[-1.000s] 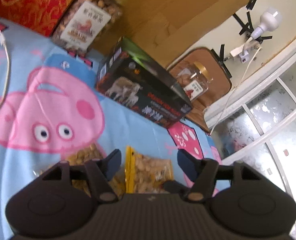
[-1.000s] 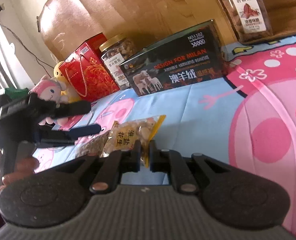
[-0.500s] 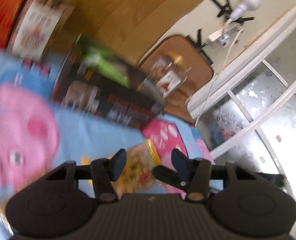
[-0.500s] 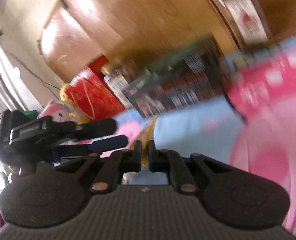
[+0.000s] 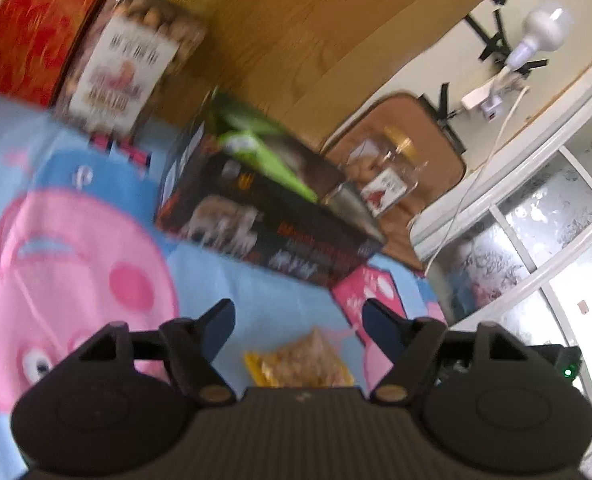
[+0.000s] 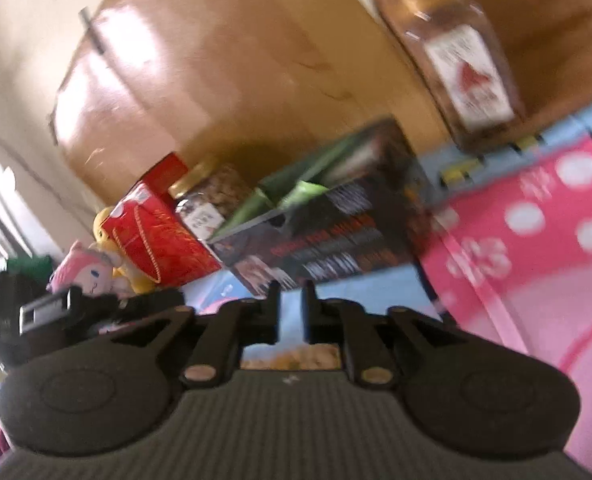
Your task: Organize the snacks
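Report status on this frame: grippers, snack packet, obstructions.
Left gripper open, empty, above yellow-edged clear peanut packet on blue cartoon blanket. Right gripper slightly parted, nothing visibly between fingers. Dark open-topped cardboard box ahead, no obstruction.

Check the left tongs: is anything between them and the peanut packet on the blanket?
Nothing visible. The left tongs stand open above the peanut packet, with only bare blanket around it; the black box sits farther back.

Left wrist view looks down steeply, close over the blanket (image 5: 87, 184), toward the headboard at top. Right wrist view sits lower, near level. Both share the dark box (image 5: 263, 224) (image 6: 336, 240) at centre frame and two jars.
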Demonstrator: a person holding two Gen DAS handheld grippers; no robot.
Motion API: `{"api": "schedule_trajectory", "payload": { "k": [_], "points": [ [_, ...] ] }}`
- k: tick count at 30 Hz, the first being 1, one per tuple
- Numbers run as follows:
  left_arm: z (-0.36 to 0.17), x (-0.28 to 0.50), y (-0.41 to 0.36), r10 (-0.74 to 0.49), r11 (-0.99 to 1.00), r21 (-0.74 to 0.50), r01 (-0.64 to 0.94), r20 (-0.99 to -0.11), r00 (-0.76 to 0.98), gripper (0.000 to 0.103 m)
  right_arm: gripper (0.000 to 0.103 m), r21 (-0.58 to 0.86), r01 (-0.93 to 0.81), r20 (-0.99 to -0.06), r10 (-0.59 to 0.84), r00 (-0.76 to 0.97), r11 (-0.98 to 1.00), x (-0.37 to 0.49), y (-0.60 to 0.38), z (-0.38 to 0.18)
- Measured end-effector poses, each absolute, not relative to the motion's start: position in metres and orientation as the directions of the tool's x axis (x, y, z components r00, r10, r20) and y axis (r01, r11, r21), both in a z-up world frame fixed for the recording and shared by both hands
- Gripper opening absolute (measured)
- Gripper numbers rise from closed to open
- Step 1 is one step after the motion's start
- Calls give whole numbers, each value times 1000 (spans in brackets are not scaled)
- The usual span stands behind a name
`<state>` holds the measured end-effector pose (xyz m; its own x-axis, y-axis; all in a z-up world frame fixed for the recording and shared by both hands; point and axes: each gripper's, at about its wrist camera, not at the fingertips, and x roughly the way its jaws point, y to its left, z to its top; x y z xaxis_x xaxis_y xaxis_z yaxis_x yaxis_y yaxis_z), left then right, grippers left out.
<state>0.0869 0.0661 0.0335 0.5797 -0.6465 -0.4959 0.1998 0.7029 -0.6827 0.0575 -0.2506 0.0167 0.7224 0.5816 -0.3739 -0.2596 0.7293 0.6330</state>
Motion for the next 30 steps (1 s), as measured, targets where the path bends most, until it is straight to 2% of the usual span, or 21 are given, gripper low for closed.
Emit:
{"api": "schedule_trajectory", "payload": {
  "k": [1,2,5,7,8,10,13,17,23,30],
  "points": [
    [29,84,66,-652,694,-694,190,-495,574,78,32,636,-248,-382,578,721,730,56,-253,14],
    [25,81,66,-659,683,-708,179,-492,569,80,45,638,-237,-390,573,720,732,53,-255,11],
    [11,72,61,-692,642,-750,156,-480,539,82,48,657,-204,-421,577,699,726,57,-258,2],
    [10,63,48,-683,665,-719,200,-478,553,82,48,654,-208,-449,594,667,727,58,-252,-2],
    [10,61,41,-676,681,-698,219,-487,553,80,46,640,-219,-481,606,634,737,59,-244,-6],
    [9,60,27,-672,699,-672,244,-501,546,69,46,593,-266,-484,601,637,760,53,-229,-2],
    [11,59,17,-653,721,-643,256,-508,562,54,35,573,-251,-496,574,651,780,47,-220,-2],
    [16,56,21,-657,708,-665,239,-496,568,52,23,627,-208,-472,578,665,751,43,-229,-2],
    [46,66,27,-663,692,-670,269,-442,604,52,23,591,-287,-384,576,721,754,44,-223,33],
    [85,113,24,-637,710,-628,317,-384,668,52,22,496,-360,-291,542,789,790,80,-210,83]
  ]
}}
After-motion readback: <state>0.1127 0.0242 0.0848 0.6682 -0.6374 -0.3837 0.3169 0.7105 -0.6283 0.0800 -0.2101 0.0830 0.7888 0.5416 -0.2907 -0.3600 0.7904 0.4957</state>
